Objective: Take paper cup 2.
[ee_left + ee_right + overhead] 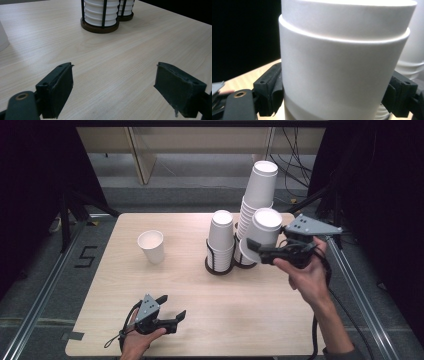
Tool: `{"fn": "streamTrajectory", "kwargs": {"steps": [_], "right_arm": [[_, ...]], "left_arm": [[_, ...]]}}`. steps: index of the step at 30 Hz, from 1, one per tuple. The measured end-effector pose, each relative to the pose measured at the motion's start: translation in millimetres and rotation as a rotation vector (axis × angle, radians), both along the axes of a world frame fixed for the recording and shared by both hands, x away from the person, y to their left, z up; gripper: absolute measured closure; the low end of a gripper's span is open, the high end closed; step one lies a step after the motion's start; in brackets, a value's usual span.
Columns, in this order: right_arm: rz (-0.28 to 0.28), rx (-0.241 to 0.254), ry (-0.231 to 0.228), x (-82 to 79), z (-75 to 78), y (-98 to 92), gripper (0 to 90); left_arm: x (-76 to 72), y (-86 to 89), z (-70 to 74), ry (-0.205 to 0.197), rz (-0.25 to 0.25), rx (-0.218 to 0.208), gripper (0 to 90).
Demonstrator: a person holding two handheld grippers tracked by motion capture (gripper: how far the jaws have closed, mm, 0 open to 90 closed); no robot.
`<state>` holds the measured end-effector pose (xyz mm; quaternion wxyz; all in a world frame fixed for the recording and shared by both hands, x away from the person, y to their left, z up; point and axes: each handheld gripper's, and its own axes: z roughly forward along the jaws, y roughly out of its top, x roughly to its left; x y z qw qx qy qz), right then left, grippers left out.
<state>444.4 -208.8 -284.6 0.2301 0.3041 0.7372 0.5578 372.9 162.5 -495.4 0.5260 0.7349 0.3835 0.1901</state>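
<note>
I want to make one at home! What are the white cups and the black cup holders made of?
The held cup looks like paper: matte white, thin, with a rolled rim. The cup holders seem to be dark metal rods, perhaps coated wire, on round brown bases that could be wood.

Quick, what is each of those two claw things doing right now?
Left gripper: open, holding nothing, low over the table.
Right gripper: shut on an upside-down white paper cup, held beside the cup stacks.
</note>
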Motion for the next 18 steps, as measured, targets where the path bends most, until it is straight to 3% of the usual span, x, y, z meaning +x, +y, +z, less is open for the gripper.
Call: {"fn": "streamTrajectory", "kwargs": {"steps": [3, 6, 9, 18], "right_arm": [[0.031, -0.002, 0.027, -1.9, -16.6, 12.5, 18.3], [0.053, -0.01, 0.04, -1.8, -29.8, 21.4, 18.3], [0.076, 0.015, 0.056, -1.8, -41.5, 27.5, 18.3], [0.11, -0.026, 0.114, -0.9, -69.8, 39.3, 18.2]], "left_arm": [[-0.5, 0.9, 1.1, -0.001, 0.003, 0.016, 14.6], [0.6, 1.9, 0.4, -0.008, 0.003, 0.005, 14.7], [1.8, 5.1, 1.4, -0.009, 0.015, 0.014, 14.7], [2.1, 10.5, 4.7, -0.036, 0.029, 0.014, 14.6]]}}
